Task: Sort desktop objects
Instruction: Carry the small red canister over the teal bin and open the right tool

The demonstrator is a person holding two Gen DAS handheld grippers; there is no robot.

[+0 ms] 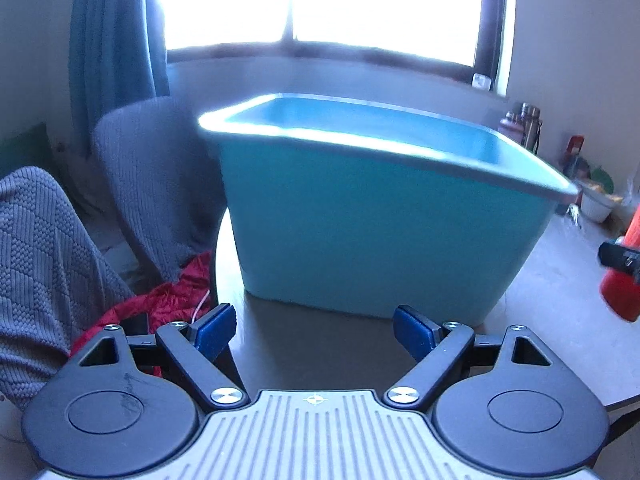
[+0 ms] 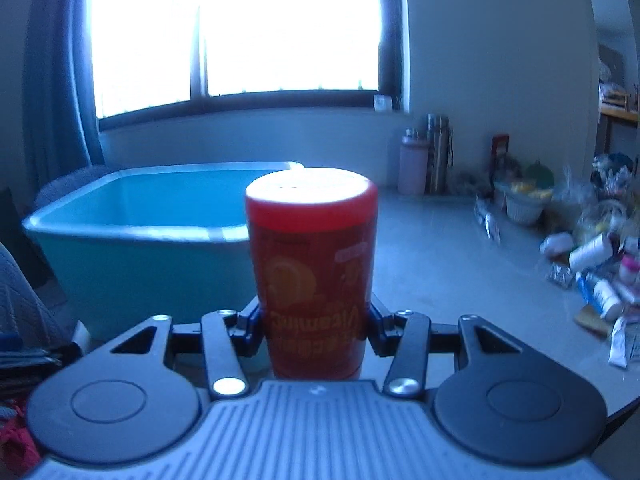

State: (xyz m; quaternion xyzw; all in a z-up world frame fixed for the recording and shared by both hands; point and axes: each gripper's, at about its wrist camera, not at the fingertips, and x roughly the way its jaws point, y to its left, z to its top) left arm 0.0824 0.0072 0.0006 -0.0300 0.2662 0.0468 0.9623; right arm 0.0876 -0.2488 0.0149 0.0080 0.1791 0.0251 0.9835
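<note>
A teal plastic bin (image 1: 372,216) stands on the dark table, open at the top; it also shows at the left in the right wrist view (image 2: 132,248). My left gripper (image 1: 314,330) is open and empty, just in front of the bin's near wall. My right gripper (image 2: 314,330) is shut on a red cylindrical can (image 2: 314,268) with orange print, held upright above the table to the right of the bin. The can and a right finger show at the right edge of the left wrist view (image 1: 622,280).
A pile of small bottles, tubes and packets (image 2: 596,272) lies at the table's right side, with a white basket (image 2: 524,204) and flasks (image 2: 436,156) behind. A grey chair (image 1: 156,184) and red cloth (image 1: 168,300) are left of the table (image 2: 440,256).
</note>
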